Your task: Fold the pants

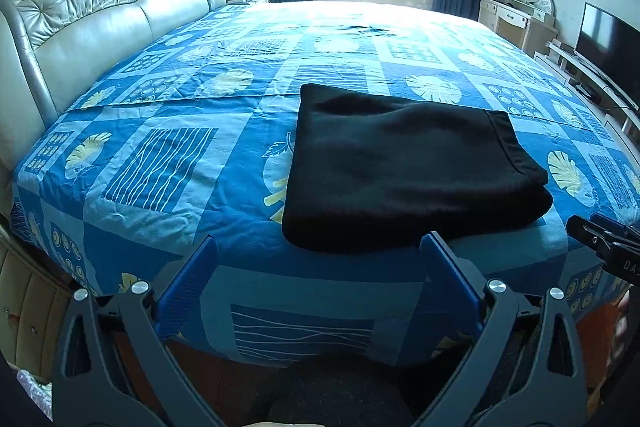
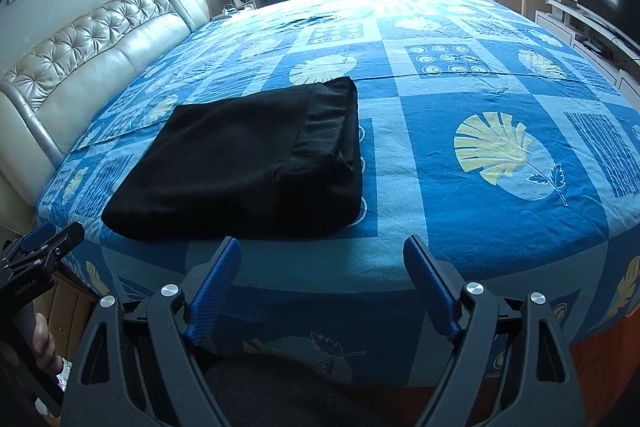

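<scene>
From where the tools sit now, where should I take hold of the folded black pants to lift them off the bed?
Grip the near edge of the folded black fabric pants, coming in low from the front of the blue patterned bedsheet. That edge is a thick, rounded stack facing both open tools, left tool and right tool. The right side shows loose layers and a hem, likely to splay.

Black gripper (image 1: 318, 251) frames, ribbed blue pads (image 1: 188, 287), silver screws (image 1: 497, 285).

Only partial lettering reads. White "DA", cut off by frame edge, on black body of right tongs (image 1: 600, 233), seen from left wrist cam. Small print on left tongs (image 2: 42, 241) body in right wrist cam: too blurred to read.
</scene>
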Demonstrator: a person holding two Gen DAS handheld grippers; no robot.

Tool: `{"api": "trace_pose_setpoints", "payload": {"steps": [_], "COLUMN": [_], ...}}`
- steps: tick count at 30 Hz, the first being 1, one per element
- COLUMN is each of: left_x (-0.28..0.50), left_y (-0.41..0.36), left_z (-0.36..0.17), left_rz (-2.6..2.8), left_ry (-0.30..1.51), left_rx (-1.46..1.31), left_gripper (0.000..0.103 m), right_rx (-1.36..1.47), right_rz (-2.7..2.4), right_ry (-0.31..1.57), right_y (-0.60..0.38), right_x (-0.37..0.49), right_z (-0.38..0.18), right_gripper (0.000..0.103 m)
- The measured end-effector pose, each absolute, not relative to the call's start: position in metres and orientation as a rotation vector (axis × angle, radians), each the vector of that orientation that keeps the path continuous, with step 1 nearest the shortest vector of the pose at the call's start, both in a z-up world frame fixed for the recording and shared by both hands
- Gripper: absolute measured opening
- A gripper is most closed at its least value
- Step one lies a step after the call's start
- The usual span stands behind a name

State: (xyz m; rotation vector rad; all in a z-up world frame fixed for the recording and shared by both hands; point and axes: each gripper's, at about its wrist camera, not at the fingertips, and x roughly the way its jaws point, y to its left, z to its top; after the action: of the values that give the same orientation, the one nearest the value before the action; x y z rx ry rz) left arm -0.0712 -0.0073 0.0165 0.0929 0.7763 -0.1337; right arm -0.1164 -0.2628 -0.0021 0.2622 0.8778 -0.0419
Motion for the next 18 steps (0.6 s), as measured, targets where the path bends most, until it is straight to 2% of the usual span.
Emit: {"api": "trace_pose_setpoints", "payload": {"steps": [18], "left_x": [-0.072], "left_y": [-0.0105], "left_z": [0.0155], "left_rz": [-0.144], "left_ry": [0.784], "left_rx": [0.102], "left_gripper": [0.101], "right_rx": [0.252], "right_rz": [-0.018], "right_ry": [0.903], "right_y": [-0.2542], "right_x": [-0.1161], "right_z": [-0.0074], "right_gripper": [0.082]}}
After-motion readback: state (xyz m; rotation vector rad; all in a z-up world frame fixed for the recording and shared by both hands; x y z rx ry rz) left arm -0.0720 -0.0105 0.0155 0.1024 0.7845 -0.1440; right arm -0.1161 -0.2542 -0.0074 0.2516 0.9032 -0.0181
